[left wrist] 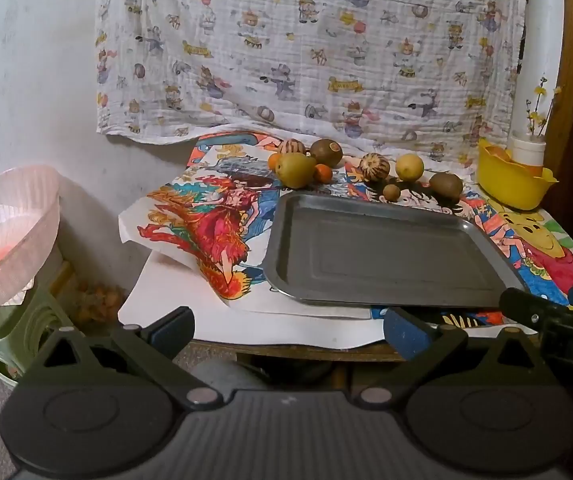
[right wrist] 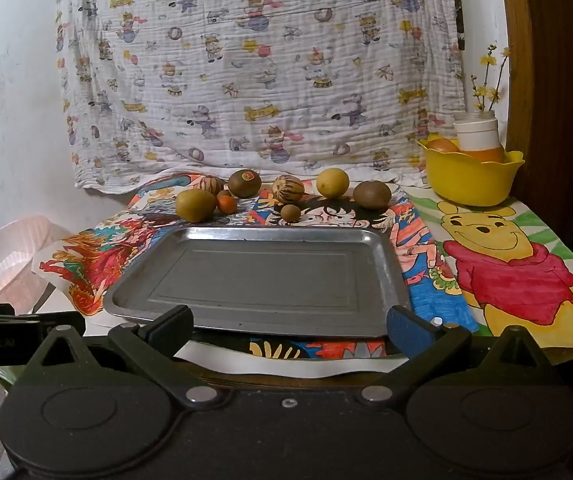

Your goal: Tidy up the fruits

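Observation:
An empty metal tray (right wrist: 262, 276) (left wrist: 370, 256) lies on the table. Behind it stand several fruits: a green pear (right wrist: 195, 205) (left wrist: 296, 170), a small orange (right wrist: 226, 204) (left wrist: 322, 173), a kiwi with a sticker (right wrist: 245, 183) (left wrist: 326, 152), two striped fruits (right wrist: 288, 189) (left wrist: 374, 166), a lemon (right wrist: 332, 183) (left wrist: 409, 167), a brown kiwi (right wrist: 371, 195) (left wrist: 446, 185) and a small brown fruit (right wrist: 290, 213) (left wrist: 391, 192). My left gripper (left wrist: 288, 326) and right gripper (right wrist: 288, 322) are open and empty at the table's front edge, apart from the tray.
A yellow bowl (right wrist: 470, 178) (left wrist: 514, 184) with a white jar and orange items stands at the back right. Coloured drawings (right wrist: 510, 264) cover the table. A pink basket (left wrist: 10, 236) sits on a green stool to the left, below table level. A patterned cloth hangs behind.

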Available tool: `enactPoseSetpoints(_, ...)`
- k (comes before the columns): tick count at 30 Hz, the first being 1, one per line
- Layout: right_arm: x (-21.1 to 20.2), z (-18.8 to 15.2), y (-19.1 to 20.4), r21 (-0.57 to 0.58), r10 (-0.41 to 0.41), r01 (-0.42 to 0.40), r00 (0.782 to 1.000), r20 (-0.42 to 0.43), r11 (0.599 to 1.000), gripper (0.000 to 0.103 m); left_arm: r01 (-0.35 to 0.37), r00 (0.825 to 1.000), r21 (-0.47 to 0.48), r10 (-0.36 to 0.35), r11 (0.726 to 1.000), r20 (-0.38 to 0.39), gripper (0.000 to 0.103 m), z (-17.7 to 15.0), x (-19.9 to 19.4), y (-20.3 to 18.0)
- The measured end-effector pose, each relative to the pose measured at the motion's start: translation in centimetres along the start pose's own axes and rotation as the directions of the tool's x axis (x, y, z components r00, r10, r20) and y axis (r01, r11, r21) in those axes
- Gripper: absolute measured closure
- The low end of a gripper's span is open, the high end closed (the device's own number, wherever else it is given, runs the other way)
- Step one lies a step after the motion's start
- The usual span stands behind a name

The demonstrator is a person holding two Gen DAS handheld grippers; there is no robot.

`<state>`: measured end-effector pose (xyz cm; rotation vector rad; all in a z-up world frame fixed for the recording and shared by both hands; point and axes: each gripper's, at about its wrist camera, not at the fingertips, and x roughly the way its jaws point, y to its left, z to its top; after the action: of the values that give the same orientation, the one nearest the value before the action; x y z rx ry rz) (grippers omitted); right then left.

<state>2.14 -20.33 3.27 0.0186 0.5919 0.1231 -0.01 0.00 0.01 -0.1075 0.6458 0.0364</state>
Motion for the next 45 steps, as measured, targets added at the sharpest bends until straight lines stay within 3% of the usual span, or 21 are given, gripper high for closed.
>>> enactPoseSetpoints(45,-0.32,-0.12,-0.06,0.001,0.002,-0.002,1.000,0.010,1.000,0.000,-0.007,1.000,0.009,0.007,1.000,-0.002,0.001,-0.07,-0.04,0.00)
